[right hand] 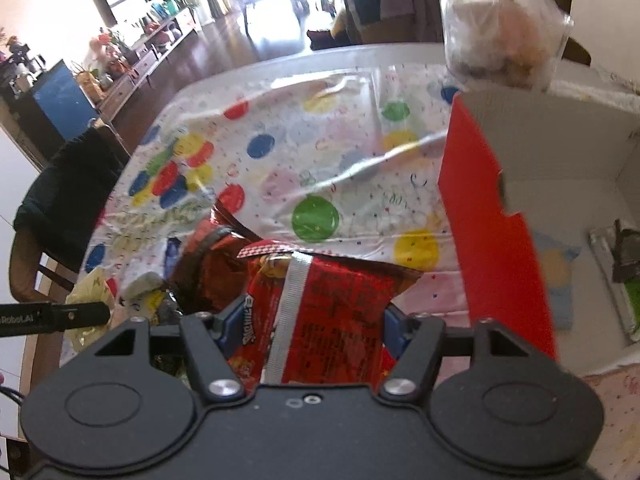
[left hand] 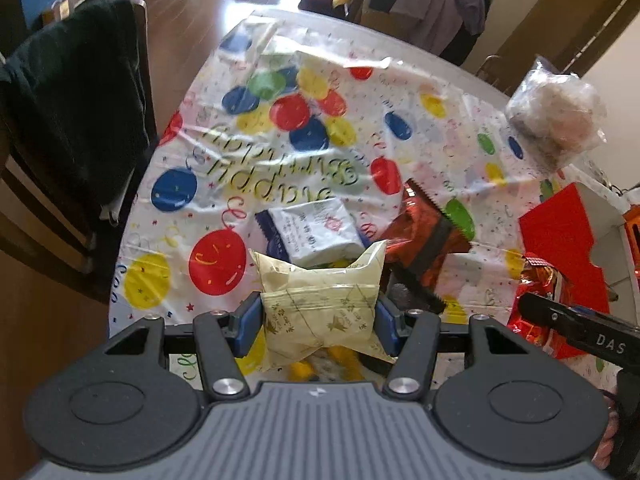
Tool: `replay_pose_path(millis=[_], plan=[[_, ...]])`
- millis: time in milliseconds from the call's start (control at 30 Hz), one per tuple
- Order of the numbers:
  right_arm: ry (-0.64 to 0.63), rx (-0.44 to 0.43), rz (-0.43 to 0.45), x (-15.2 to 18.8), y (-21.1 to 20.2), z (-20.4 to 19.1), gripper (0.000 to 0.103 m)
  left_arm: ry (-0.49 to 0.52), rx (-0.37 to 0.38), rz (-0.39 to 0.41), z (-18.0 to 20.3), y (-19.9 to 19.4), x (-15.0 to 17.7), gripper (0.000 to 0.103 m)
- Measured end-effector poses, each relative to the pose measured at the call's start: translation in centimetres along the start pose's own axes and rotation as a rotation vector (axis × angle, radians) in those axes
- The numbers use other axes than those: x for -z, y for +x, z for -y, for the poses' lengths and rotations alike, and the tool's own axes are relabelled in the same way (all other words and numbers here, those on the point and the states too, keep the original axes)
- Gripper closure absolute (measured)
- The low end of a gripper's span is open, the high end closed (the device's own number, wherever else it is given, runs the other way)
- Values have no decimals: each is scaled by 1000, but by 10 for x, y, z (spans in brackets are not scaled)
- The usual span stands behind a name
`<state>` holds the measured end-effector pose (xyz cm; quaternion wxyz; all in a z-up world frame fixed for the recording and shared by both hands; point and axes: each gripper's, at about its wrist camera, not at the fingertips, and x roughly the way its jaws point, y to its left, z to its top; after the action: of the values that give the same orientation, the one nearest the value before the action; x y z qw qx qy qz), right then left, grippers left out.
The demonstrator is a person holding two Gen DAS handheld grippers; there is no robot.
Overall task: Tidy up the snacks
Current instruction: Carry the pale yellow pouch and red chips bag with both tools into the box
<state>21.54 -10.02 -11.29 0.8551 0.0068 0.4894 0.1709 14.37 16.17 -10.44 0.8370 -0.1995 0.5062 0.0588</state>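
Note:
My left gripper [left hand: 318, 322] is shut on a pale yellow snack packet [left hand: 320, 304], lifted a little above the table. My right gripper [right hand: 306, 322] is shut on a red snack bag [right hand: 332, 308] and holds it above the table, just left of a red and white cardboard box [right hand: 492, 224]. A white packet [left hand: 316, 230] and a dark red foil bag [left hand: 424, 236] lie on the balloon tablecloth [left hand: 280, 132]. In the left wrist view the right gripper's arm [left hand: 576, 328] shows at the right, beside the red bag [left hand: 538, 300].
A clear bag of round pastries [right hand: 500, 36] sits at the box's far corner. Inside the box lie a light blue packet [right hand: 560, 276] and a silver and green packet [right hand: 620, 276]. A chair draped in dark cloth [left hand: 76, 108] stands at the table's left.

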Motion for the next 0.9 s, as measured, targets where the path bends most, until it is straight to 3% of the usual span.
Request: replay_pose_path(millis=[200, 467, 900], plan=[[-33, -38, 52, -1, -36, 6, 38, 82, 10, 40, 30, -26, 4, 46], [-83, -42, 100, -8, -76, 22, 38, 238, 42, 99, 99, -53, 6, 46], [-61, 2, 160, -22, -118, 104, 38, 385, 109, 118, 214, -58, 9, 46]])
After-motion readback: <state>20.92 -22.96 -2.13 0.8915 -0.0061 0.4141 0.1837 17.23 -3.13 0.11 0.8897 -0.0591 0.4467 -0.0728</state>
